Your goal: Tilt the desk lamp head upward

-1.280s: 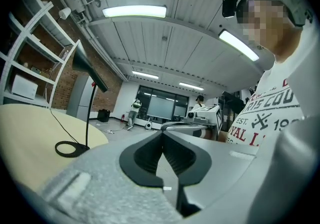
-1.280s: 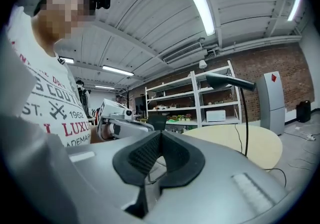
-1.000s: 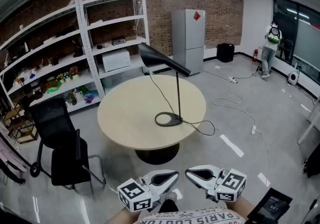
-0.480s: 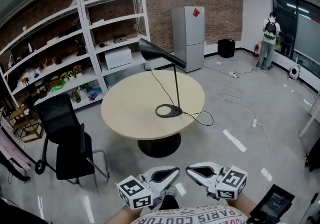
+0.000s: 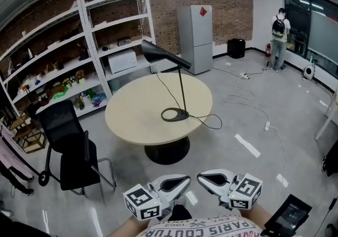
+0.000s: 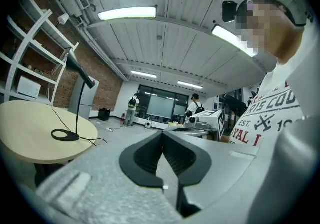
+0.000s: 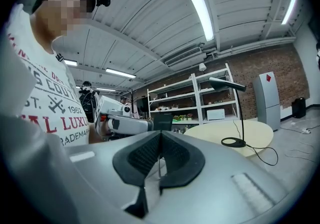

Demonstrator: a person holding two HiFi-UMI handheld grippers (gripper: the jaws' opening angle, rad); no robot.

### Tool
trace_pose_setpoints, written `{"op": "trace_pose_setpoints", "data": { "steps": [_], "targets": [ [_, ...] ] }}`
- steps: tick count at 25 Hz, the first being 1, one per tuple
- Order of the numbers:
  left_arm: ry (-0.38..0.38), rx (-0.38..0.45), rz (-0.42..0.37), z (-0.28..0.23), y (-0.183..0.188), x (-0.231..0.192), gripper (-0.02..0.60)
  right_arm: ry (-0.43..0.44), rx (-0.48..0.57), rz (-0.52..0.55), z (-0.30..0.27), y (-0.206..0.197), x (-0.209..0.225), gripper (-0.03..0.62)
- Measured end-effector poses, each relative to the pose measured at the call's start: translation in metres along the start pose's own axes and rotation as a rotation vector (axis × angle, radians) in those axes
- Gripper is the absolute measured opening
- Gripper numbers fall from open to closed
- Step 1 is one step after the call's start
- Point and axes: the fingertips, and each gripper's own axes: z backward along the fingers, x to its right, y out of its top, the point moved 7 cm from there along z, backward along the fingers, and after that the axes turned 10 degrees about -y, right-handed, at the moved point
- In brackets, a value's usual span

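Left tongs: shut, black pads meeting along their length, nothing between them. Right tongs: likewise shut and empty. In the head view both sit at the bottom edge, close to the person's printed shirt. They lie level, with their tips turned toward each other, near but apart. Each gripper view shows the opposite gripper and the person's torso behind its own tongs.

Desk lamp: black, standing on the round pale table, well apart from both tongs. Its ring-shaped base rests flat on the tabletop, right of centre in the head view. A thin stem rises upright from the base. The lamp head is elongated and slanted, its broad end higher at the picture's left and its narrow end lower, where it meets the stem. A black cable runs from the base across the tabletop to the table's right edge. A second length hangs from the head down to the base.

Surroundings: a black office chair stands left of the table. White shelving lines the brick wall behind it, with a grey refrigerator alongside. A person with a backpack stands at the far right. Loose cables lie on the grey floor.
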Motion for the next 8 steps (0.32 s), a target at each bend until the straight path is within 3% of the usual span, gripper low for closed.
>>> {"op": "trace_pose_setpoints", "data": {
  "steps": [8],
  "targets": [
    [0.003, -0.011, 0.013, -0.004, -0.007, 0.014, -0.002, -0.005, 0.003, -0.013, 0.014, -0.006, -0.006, 0.002]
  ]
}}
